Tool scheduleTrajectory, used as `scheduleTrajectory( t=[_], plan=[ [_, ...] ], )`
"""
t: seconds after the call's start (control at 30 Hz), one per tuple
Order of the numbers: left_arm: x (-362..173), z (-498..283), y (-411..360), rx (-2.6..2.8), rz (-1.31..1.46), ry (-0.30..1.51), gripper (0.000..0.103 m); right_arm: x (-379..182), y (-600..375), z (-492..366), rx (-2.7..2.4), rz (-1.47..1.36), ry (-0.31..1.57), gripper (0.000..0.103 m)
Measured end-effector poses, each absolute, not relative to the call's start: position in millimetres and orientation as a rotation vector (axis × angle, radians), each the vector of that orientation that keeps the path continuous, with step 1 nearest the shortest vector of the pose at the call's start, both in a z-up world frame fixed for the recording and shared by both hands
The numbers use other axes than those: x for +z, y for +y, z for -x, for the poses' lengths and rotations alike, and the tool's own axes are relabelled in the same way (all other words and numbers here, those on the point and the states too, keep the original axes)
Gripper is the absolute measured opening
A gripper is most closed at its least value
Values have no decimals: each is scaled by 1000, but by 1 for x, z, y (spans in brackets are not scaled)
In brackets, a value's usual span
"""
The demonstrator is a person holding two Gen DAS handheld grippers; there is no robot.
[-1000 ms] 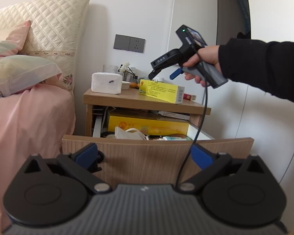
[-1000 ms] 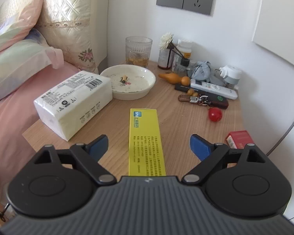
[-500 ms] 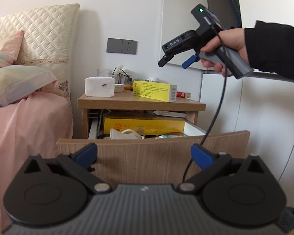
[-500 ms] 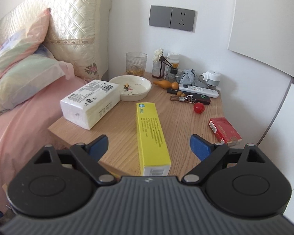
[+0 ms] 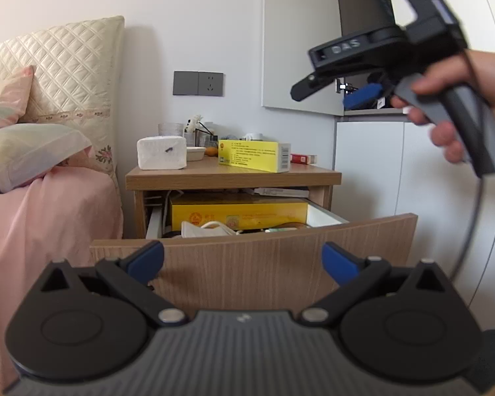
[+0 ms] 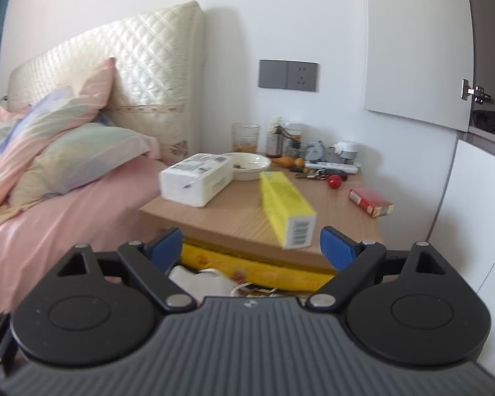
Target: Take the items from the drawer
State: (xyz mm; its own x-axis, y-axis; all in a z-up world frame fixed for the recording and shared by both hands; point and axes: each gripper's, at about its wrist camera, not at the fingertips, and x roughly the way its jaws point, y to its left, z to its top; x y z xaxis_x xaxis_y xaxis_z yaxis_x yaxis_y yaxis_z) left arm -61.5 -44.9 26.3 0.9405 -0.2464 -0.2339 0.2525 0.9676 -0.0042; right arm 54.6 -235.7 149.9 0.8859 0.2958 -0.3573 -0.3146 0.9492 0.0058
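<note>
The wooden drawer of the nightstand stands pulled out. Inside lie a large yellow box, a white mask and small items. A long yellow carton rests on the nightstand top, also the yellow carton in the left wrist view. My left gripper is open, empty, just in front of the drawer front. My right gripper is open and empty, held high above the drawer; a hand holds the right gripper at upper right in the left wrist view.
The nightstand top carries a white tissue pack, a white bowl, a glass, bottles, a remote, keys, a red ball and a red pack. A pink bed is at left, a white cabinet at right.
My right gripper has pulled up and back from the nightstand top, leaving the yellow carton lying there. My left gripper has backed off slightly from the drawer.
</note>
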Motion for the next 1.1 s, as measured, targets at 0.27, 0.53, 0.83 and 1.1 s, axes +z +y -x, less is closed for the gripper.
scheduleTrajectory(
  t=[0.27, 0.53, 0.83, 1.1],
  plan=[
    [28, 65, -41, -221, -21, 232, 103, 124, -242, 2, 321, 29, 267, 93],
    [29, 65, -40, -206, -13, 210, 103, 81, -252, 38, 250, -50, 188, 92],
    [28, 62, -36, -185, -15, 212, 103, 41, -259, 54, 158, -211, 140, 92],
    [28, 64, -39, -188, -24, 206, 103, 33, -252, 56, 125, -218, 117, 92]
  ],
)
